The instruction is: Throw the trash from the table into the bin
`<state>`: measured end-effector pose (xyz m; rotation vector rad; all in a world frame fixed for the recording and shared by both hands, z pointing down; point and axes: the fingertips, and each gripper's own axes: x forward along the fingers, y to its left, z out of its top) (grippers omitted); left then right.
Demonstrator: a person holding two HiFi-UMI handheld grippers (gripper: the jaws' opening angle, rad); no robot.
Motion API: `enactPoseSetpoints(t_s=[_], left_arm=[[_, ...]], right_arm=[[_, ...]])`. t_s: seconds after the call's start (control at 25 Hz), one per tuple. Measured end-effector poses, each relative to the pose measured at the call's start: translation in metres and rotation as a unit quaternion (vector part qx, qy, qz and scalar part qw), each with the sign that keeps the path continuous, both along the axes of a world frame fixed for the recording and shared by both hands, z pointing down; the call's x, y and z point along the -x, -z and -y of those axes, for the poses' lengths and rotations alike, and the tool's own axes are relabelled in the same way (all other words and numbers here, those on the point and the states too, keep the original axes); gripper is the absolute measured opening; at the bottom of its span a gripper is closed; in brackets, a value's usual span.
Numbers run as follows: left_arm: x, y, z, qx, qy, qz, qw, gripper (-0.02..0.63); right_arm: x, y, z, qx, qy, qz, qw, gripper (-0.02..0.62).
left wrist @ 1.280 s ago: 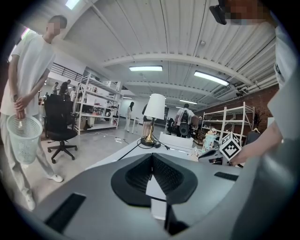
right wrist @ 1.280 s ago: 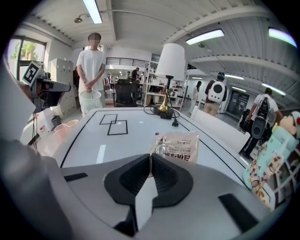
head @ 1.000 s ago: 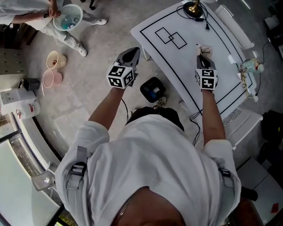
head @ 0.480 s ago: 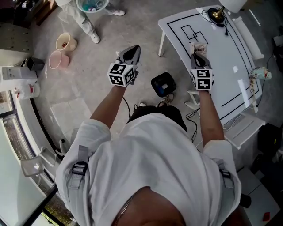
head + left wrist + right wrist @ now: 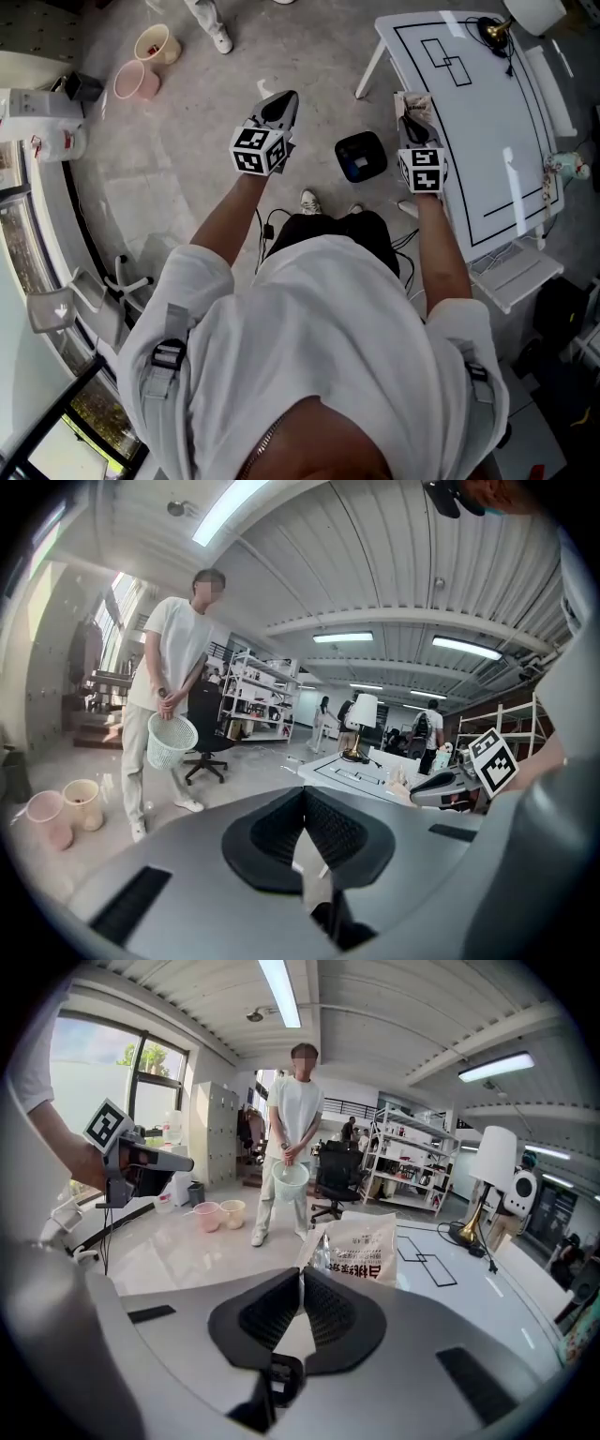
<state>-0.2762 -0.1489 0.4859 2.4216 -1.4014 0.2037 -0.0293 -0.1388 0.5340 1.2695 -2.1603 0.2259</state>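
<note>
Right gripper point(image 5: 302, 1277) clamps a snack packet point(image 5: 361, 1246) at the table point(image 5: 487, 122) edge, likely bound for the bin; left gripper point(image 5: 302, 799) closed, empty

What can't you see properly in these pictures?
- Left gripper view: the inside of the mesh bin, too far and small.
- Head view: the mesh bin, cut off past the top edge; only the standing person's shoe shows.
- Right gripper view: the snack bag's lower part, behind the right tongs; its print is too small.
</note>
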Motion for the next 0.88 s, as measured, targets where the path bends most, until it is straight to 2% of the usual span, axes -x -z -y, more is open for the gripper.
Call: enactPoseSetpoints(t_s=[0.28, 0.56, 0.76, 0.88], left_arm=[[0.004, -0.038, -0.051, 0.04, 0.055, 0.008, 0.9976, 0.011], [0.002, -0.087, -0.099, 0.084, 0.099, 0.013, 0.9914, 0.011], [0.003, -0.131, -0.117, 0.111, 0.107, 0.009, 0.988, 0.011], [0.004, -0.165, -0.109, 0.118, 0.103, 0.01, 0.9877, 0.011]], right_arm=[[0.005, -0.052, -0.04, 0.058, 0.054, 0.002, 0.997, 0.02], [0.002, -0.124, -0.075, 0.122, 0.103, -0.005, 0.987, 0.02], [0.007, -0.183, -0.086, 0.155, 0.118, -0.013, 0.981, 0.02], [0.01, -0.221, -0.076, 0.162, 0.114, -0.017, 0.98, 0.02]])
